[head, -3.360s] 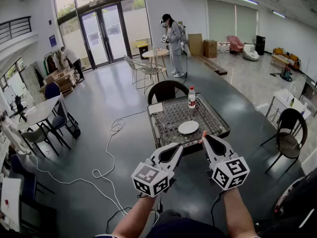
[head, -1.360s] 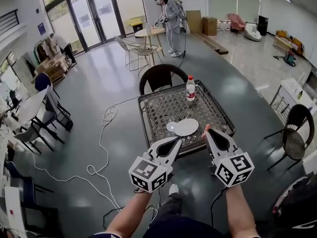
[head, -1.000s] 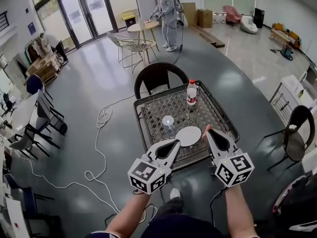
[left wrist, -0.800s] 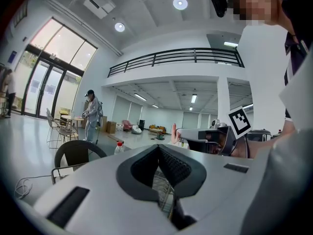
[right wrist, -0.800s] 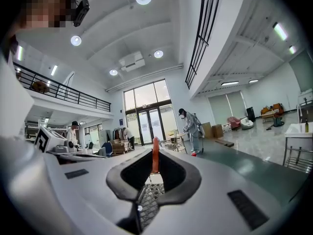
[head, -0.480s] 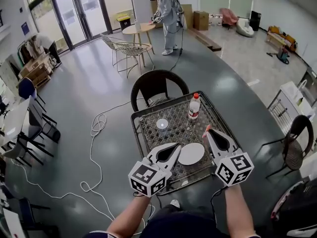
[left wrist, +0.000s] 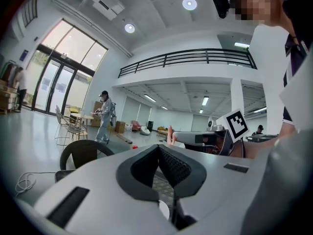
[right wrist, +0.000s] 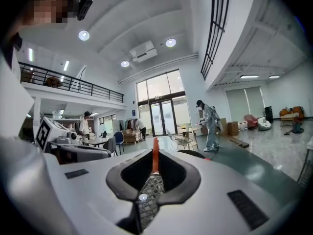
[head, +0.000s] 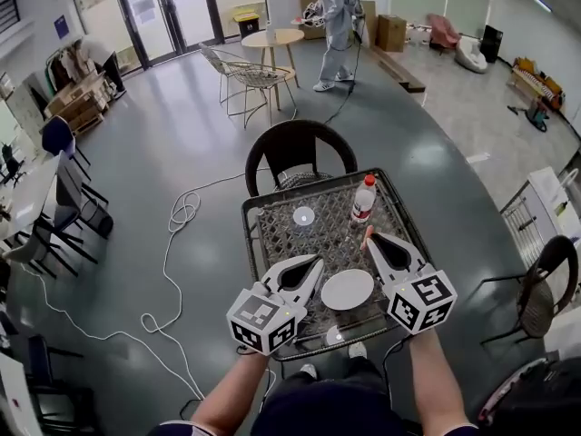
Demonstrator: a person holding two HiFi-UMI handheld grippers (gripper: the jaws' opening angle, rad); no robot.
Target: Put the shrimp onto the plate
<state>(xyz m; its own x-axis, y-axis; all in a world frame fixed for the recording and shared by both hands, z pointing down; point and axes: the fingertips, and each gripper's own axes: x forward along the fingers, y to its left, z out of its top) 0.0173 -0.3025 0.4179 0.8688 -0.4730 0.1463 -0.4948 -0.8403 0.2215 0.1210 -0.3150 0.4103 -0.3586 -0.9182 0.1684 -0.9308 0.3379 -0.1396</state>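
A thin orange-pink shrimp (head: 367, 233) sticks up from the tips of my right gripper (head: 369, 239), which is shut on it; in the right gripper view the shrimp (right wrist: 155, 156) stands upright between the jaws of that gripper (right wrist: 155, 152). The white plate (head: 348, 289) lies on the mesh-topped table (head: 247, 243), between my two grippers and below their tips. My left gripper (head: 319, 260) hovers left of the plate, shut with nothing in it. The left gripper view shows its own jaws (left wrist: 159, 147) meeting, and the shrimp (left wrist: 170, 133) beyond them.
A water bottle (head: 363, 198) stands at the table's far right and a small white disc (head: 303, 215) lies at its far middle. A dark chair (head: 300, 153) sits behind the table. A white cable (head: 172, 234) snakes across the floor to the left. A person (head: 336, 16) stands far back.
The view has closed in on the table. The plate, once beyond the gripper tips, now lies between the grippers. Both grippers keep their pose, the right one still shut on the shrimp.
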